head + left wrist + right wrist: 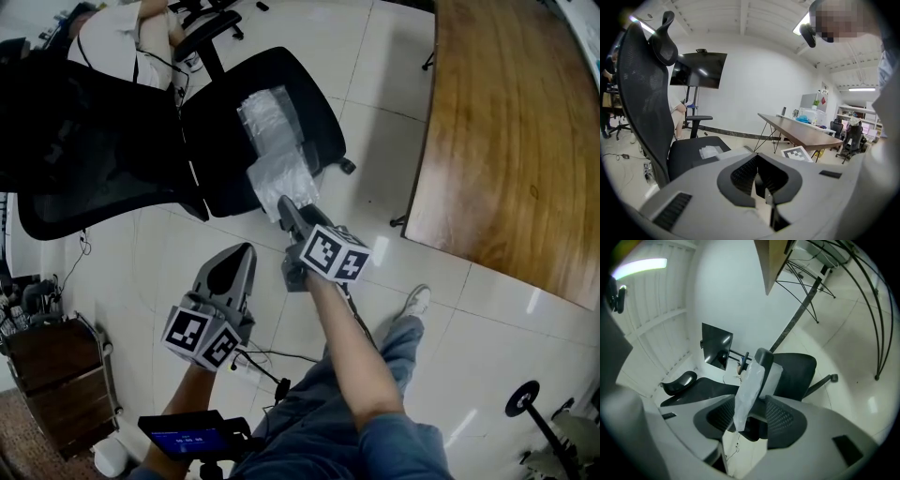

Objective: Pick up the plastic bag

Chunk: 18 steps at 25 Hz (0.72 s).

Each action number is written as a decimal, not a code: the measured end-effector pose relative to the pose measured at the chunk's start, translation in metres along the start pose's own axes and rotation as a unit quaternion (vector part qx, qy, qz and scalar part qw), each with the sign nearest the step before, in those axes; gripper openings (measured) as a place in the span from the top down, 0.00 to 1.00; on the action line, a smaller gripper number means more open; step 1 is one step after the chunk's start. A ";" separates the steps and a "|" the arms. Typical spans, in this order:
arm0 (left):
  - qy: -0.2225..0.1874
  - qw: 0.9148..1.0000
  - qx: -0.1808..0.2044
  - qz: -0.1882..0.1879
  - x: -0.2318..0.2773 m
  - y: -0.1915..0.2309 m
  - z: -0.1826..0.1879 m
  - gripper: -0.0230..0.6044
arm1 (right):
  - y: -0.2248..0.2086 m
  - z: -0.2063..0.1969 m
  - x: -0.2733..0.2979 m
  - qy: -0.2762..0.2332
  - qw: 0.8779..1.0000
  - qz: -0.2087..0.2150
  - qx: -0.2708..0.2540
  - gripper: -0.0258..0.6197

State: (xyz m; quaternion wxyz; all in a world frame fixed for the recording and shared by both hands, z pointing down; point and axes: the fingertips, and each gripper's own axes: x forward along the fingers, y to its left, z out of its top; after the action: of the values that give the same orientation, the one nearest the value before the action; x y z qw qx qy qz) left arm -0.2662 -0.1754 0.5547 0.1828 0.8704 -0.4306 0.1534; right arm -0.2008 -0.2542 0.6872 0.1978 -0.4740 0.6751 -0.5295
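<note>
The plastic bag (277,155) lies crumpled on the black chair seat (220,141), upper middle of the head view. Its near edge sits between the parted jaws of your right gripper (285,206), not yet pinched. If you close on too little film, it may slip free as you lift; if you push further, the chair could roll away. Your right forearm reaches straight up-frame, with the gripper rolled sideways. Your left gripper (245,253) waits at lower left, jaws together, empty.

Our left gripper (244,251) and right gripper (284,202) are grey with black ribbed pads (743,173), each bearing a black-and-white marker cube (335,253). We wear a blue denim sleeve (396,450), jeans (405,345) and a white shoe (416,300).
</note>
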 end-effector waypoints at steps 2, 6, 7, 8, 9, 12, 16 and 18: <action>-0.001 1.000 0.001 0.000 0.000 0.000 0.000 0.94 | 0.002 0.003 -0.001 -0.001 1.000 0.004 -0.009 0.93; -0.004 1.000 -0.003 0.004 -0.003 0.003 0.003 0.94 | 0.010 0.004 -0.002 0.005 0.999 0.009 -0.039 0.95; -0.006 1.000 -0.004 0.004 -0.003 0.002 0.004 0.94 | 0.012 0.004 -0.002 0.007 0.999 0.010 -0.043 0.95; -0.007 1.000 -0.004 0.004 -0.004 0.002 0.005 0.94 | 0.014 0.004 -0.003 0.008 0.999 0.011 -0.047 0.95; -0.009 1.000 -0.003 0.004 -0.004 0.001 0.006 0.94 | 0.016 0.005 -0.003 0.009 0.999 0.012 -0.052 0.95; -0.014 1.000 -0.005 0.004 -0.005 -0.002 0.009 0.94 | 0.025 0.010 -0.006 0.013 0.997 0.017 -0.076 0.95; -0.024 1.000 -0.006 0.002 -0.008 -0.003 0.017 0.94 | 0.043 0.020 -0.009 0.016 0.993 0.026 -0.114 0.95; -0.032 0.999 -0.007 0.000 -0.009 -0.005 0.023 0.94 | 0.052 0.024 -0.012 0.019 0.992 0.031 -0.124 0.95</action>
State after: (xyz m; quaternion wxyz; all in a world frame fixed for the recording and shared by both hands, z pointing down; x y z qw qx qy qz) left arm -0.2646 -0.1765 0.5298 0.1753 0.8733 -0.4377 0.1227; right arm -0.1989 -0.2578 0.6288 0.1409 -0.4635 0.7537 -0.4441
